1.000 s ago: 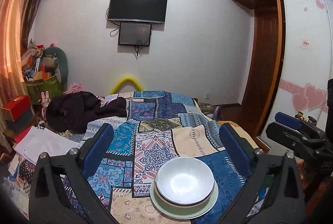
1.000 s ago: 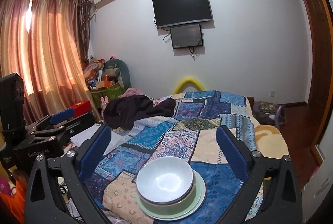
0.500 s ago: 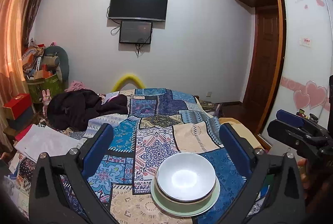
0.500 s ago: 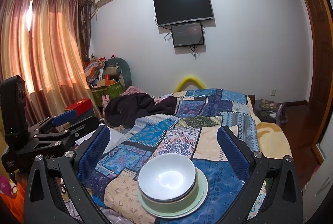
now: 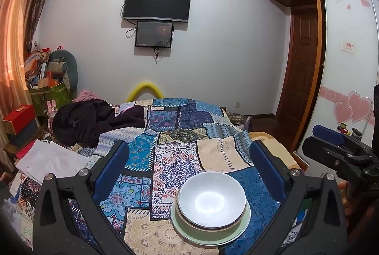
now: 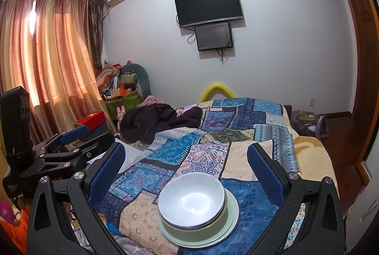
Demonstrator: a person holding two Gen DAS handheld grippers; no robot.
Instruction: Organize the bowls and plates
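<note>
Bowls sit nested on a pale green plate (image 5: 210, 234) near the close end of the patchwork bedspread (image 5: 165, 160): a white bowl (image 5: 211, 200) inside an olive-green bowl (image 6: 196, 229) whose side only the right wrist view reveals. The left gripper (image 5: 189, 165) and the right gripper (image 6: 186, 165) both hang spread wide, holding nothing, the stack low between their blue pads. Only the left view shows the wardrobe door with pink hearts (image 5: 350, 108); only the right view shows the curtains (image 6: 47, 60).
</note>
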